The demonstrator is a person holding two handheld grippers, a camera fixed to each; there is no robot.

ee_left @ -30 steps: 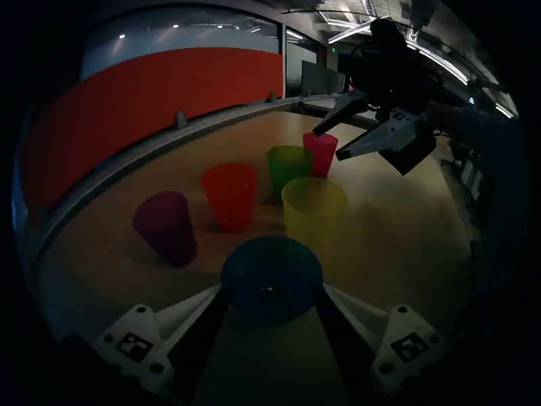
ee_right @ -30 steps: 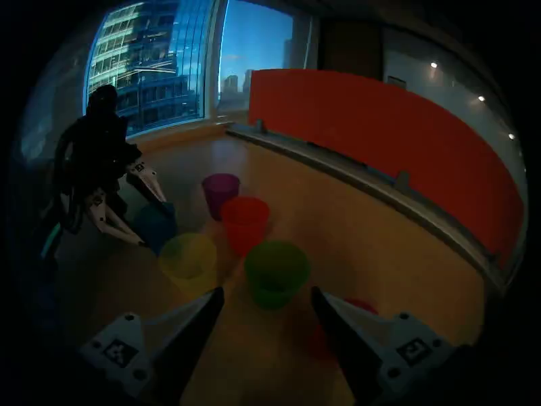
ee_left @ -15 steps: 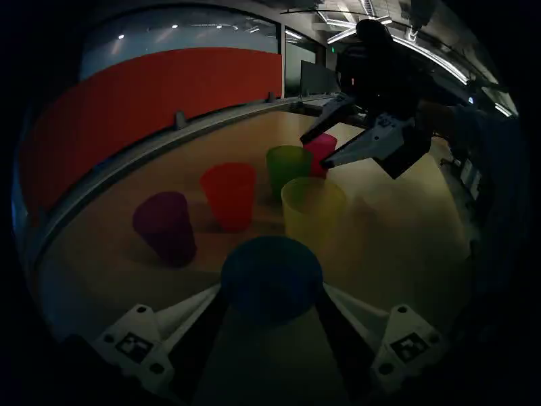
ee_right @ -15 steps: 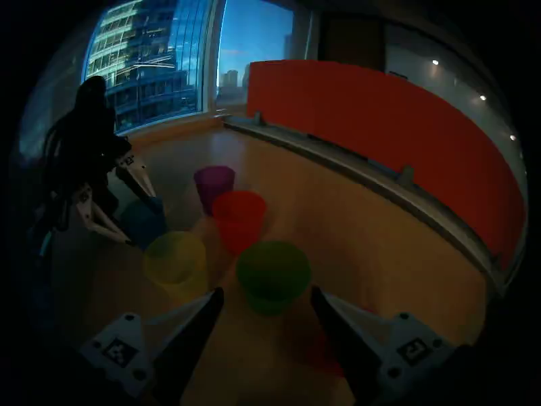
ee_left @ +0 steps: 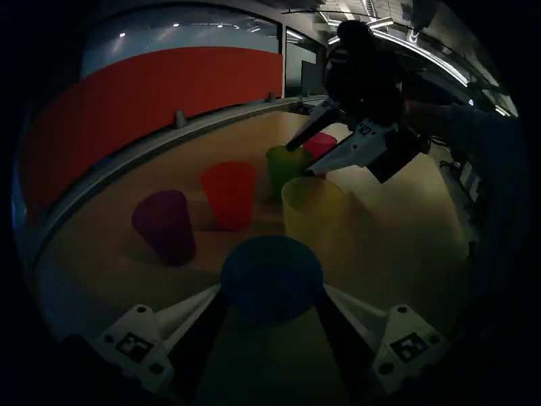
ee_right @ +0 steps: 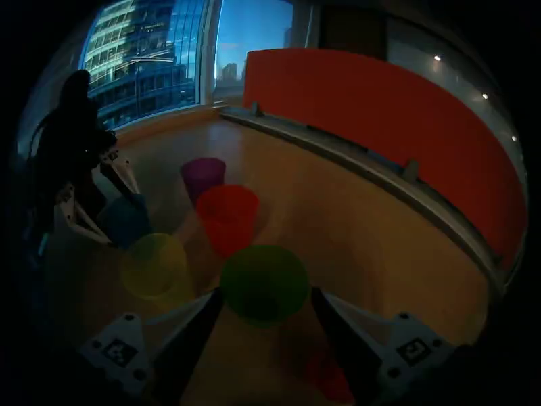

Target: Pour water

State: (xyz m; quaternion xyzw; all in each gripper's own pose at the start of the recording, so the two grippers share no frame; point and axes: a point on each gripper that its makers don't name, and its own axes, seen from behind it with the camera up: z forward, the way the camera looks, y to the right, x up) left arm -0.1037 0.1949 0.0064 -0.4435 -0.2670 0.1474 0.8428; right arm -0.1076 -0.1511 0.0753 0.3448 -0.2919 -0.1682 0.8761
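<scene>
In the left gripper view, on the wooden table [ee_left: 406, 223], a purple cup [ee_left: 162, 223] stands furthest left, then a red cup [ee_left: 230, 193], apart from each other. Low in the middle, the left gripper [ee_left: 272, 294] has a blue cup [ee_left: 272, 277] between its fingers, its mouth turned toward the camera. The jaws look pinched on its sides. Just beyond it stands a yellow cup [ee_left: 313, 203], with a green cup [ee_left: 287, 166] and a pink cup [ee_left: 319, 143] behind. To the right, the right gripper [ee_left: 299, 160] reaches in from a sleeved arm, its jaws spread on either side of the green cup's rim.

In the right gripper view, from the left, the left gripper [ee_right: 108, 216] flanks the blue cup [ee_right: 125, 220]. Then come the yellow cup [ee_right: 154, 264], the purple cup [ee_right: 203, 177] and the red cup [ee_right: 228, 216]. The green cup [ee_right: 264, 281] sits between the right gripper's open fingers, and I cannot tell whether they touch it.

The light is too dim to show water in any cup. By my reading the task is early: one cup is held, a second is about to be gripped, and the pour itself is not yet done
</scene>
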